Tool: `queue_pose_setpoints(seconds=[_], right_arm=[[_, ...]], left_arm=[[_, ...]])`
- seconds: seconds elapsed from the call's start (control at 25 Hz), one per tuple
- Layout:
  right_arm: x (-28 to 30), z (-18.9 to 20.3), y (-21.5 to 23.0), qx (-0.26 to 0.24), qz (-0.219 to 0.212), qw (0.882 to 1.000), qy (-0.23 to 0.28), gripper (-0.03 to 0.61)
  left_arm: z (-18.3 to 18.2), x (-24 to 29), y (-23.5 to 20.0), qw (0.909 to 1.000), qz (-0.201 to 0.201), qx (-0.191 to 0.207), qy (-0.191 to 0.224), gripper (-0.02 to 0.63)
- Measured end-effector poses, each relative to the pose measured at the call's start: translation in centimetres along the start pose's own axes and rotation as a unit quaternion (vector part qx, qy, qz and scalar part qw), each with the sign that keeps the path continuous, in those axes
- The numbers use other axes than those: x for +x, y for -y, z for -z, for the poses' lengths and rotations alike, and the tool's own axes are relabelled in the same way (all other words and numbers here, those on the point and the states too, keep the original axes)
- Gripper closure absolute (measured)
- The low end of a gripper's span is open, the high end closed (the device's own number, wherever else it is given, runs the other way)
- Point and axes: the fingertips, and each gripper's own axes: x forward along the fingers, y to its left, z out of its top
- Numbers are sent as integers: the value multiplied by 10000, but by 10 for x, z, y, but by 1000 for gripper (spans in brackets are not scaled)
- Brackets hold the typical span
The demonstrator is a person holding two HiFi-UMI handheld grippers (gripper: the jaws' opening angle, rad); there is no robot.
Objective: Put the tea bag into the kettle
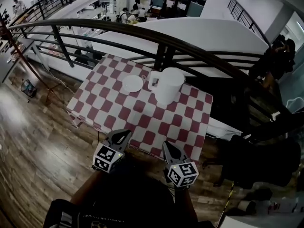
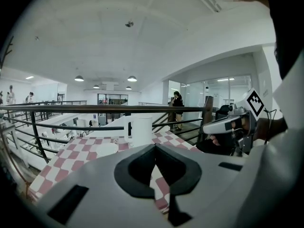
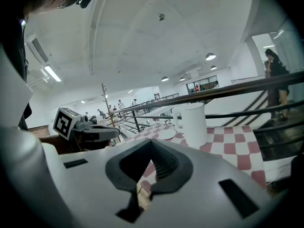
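Kettle (image 1: 168,84): one; saucer (image 1: 132,83): one; left gripper (image 1: 124,133), right gripper (image 1: 167,145): two, fingers pressed together.

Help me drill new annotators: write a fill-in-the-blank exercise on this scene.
1. The kettle stands on a ____ cloth.
2. In the head view, the saucer lies to the ____ of the kettle.
3. The left gripper and right gripper both have their jaws ____.
Missing words: checkered; left; shut.
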Motion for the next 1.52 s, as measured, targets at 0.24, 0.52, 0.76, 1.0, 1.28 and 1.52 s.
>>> queue_pose_setpoints(seconds=[0.24,0.52,0.76,1.0,1.28,1.52], right_arm=[[15,-7,13,-23,-47,10000,23,568],[32,-18,48,78,221,9997,48,568],[56,-37,82,135,455,9988,121,568],[88,-57,108,153,510,9985,90,568],[115,-83,132,208,700,9972,139,568],[134,-93,160,310,973,9947,71,568]], left_arm=[[-1,9,-19,9998,-189,11,-77,607],[-11,42,-40,9998,-141,77,-116,609],[-33,82,-70,9997,-113,196,-70,607],[-64,119,-95,9995,-70,303,4,609],[-89,155,-117,9992,62,404,2,609],[-105,193,-128,9986,293,441,-48,609]])
